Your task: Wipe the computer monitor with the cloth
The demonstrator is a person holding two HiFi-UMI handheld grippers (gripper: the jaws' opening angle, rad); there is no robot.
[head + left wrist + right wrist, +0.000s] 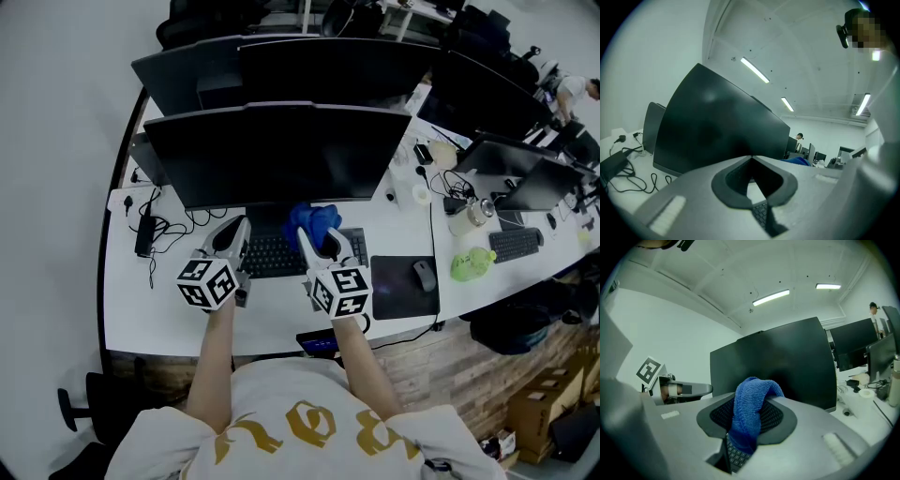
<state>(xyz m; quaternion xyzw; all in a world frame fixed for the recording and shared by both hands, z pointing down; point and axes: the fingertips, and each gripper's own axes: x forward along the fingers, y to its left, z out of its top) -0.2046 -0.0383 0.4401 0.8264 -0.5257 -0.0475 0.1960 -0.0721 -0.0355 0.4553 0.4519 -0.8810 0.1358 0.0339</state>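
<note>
A dark, switched-off computer monitor (281,150) stands on the white desk (169,309) in front of me. My right gripper (323,236) is shut on a blue cloth (314,222), which bunches up just below the screen's lower edge over the keyboard (274,255). In the right gripper view the blue cloth (749,416) hangs out between the jaws, with the monitor (787,366) close behind. My left gripper (230,239) is shut and holds nothing, hovering over the keyboard's left end; the monitor (708,126) fills its view.
A black power adapter with cables (145,234) lies at the desk's left. A mouse (425,275) on a black pad (403,286) sits to the right, and a green bottle (472,263) beyond. More monitors (319,66) stand behind. A person (572,89) is at far right.
</note>
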